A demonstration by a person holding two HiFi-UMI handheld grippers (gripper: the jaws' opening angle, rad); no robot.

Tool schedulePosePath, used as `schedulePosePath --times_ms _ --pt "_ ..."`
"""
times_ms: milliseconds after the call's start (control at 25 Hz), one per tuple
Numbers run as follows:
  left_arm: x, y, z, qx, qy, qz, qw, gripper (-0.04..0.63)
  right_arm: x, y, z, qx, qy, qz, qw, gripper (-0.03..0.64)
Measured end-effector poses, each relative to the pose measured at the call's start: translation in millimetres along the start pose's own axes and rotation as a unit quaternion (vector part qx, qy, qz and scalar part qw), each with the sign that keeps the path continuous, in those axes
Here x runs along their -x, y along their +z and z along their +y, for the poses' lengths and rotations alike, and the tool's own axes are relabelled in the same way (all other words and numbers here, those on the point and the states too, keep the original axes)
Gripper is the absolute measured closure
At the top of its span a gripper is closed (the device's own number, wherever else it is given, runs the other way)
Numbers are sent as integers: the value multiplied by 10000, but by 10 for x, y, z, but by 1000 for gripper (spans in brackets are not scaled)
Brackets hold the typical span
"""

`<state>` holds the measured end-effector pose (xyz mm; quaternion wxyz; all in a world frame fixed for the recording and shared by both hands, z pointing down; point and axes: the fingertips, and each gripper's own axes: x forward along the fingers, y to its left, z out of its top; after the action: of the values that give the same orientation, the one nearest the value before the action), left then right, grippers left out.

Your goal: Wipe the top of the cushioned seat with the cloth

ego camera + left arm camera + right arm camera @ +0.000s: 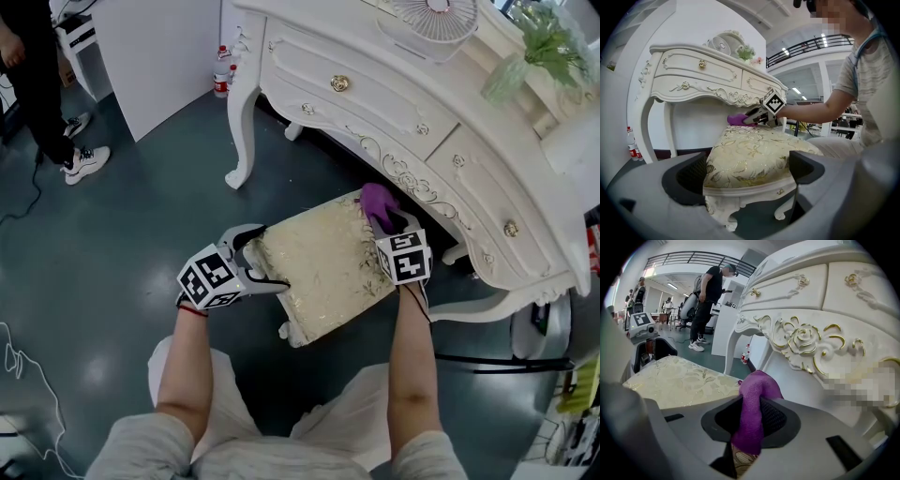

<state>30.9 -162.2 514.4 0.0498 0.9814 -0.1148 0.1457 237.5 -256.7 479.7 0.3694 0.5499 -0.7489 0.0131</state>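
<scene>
We see the cushioned seat [319,267] standing on the dark floor [122,234], with its far right side tucked close under the curved front edge of the white tabletop [473,84]. The purple cloth [378,202] lies on the far right edge of the seat top, just beside the carved gold trim of the drawers. Our right tool [382,217] is pinching the cloth tight between its two jaws, and a fold of cloth sticks up above them. There is little room on that side, because the table front hangs right next to the cloth. Our left tool [262,261] is at the left edge of the seat with its jaws spread wide. The left edge of the seat shows between them, but we cannot tell if they touch it. Most of the seat top, with its pale gold leaf pattern, is bare between the two tools. The near edge of the seat is close to our knees. To the left and far left the floor is open, up to a curly white table leg [242,141] and some small bottles [221,80] by the wall. A person in dark clothes and white shoes [86,161] stands at the far left, well apart from the seat. A thin cable [19,375] lies on the floor at the near left.
</scene>
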Motion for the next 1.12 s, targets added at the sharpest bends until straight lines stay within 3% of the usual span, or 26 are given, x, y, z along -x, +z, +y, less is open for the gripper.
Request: schedulePosePath --times_ms 400,1120 --pt "-5 -5 -3 0 -16 -25 10000 51 36 57 219 219 -122 100 9996 523" --pt "-13 11 1 -21 -53 -23 10000 51 227 401 1057 468 472 -233 9975 523"
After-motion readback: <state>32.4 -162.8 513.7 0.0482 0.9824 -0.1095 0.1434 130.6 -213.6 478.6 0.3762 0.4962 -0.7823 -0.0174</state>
